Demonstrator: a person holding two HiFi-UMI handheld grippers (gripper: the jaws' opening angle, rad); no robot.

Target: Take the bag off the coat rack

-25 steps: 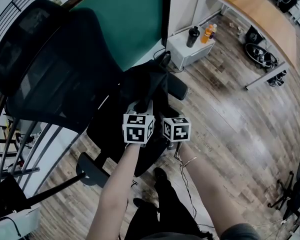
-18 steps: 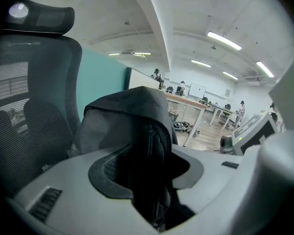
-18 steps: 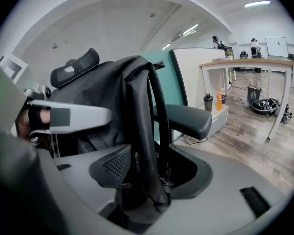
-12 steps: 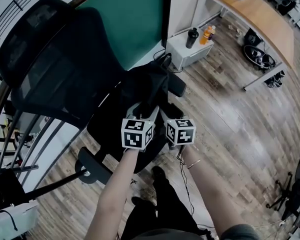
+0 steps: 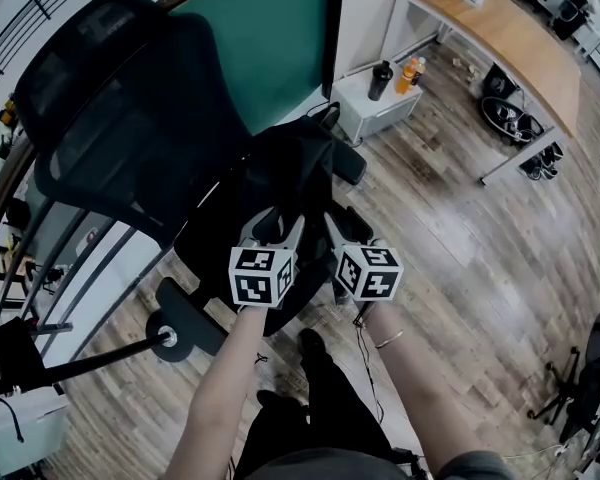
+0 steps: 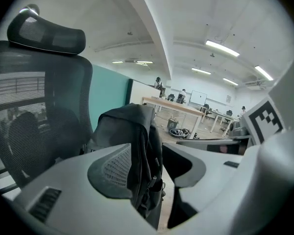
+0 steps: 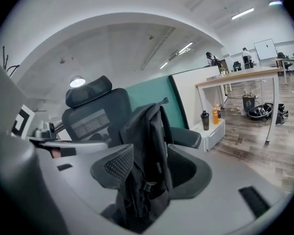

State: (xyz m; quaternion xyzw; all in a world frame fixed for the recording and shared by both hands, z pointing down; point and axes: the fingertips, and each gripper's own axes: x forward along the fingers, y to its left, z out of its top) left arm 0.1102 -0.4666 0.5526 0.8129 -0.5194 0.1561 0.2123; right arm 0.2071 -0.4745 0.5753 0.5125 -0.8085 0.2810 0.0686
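The black bag (image 5: 290, 173) stands slumped on the seat of a black mesh office chair (image 5: 130, 128); no coat rack shows in any view. My left gripper (image 5: 275, 226) is at the bag's near side. Its jaws are opening, with the bag (image 6: 132, 146) hanging between them and a gap on the right side. My right gripper (image 5: 340, 230) sits just to the right. Its jaws are closing, the bag (image 7: 147, 151) stands between them, and I see no squeeze on the fabric. Both marker cubes hide the grippers' rear parts.
The chair's armrests (image 5: 180, 313) flank the seat. A teal partition (image 5: 260, 38) rises behind it. A low white cabinet (image 5: 380, 103) with bottles on top stands to the right, beside a wooden desk (image 5: 500, 38). Metal railing (image 5: 40, 268) runs along the left.
Both grippers have drawn back a little toward the person. The left jaws, shut on the bag a second ago, have opened and let it go; the bag stays on the seat.
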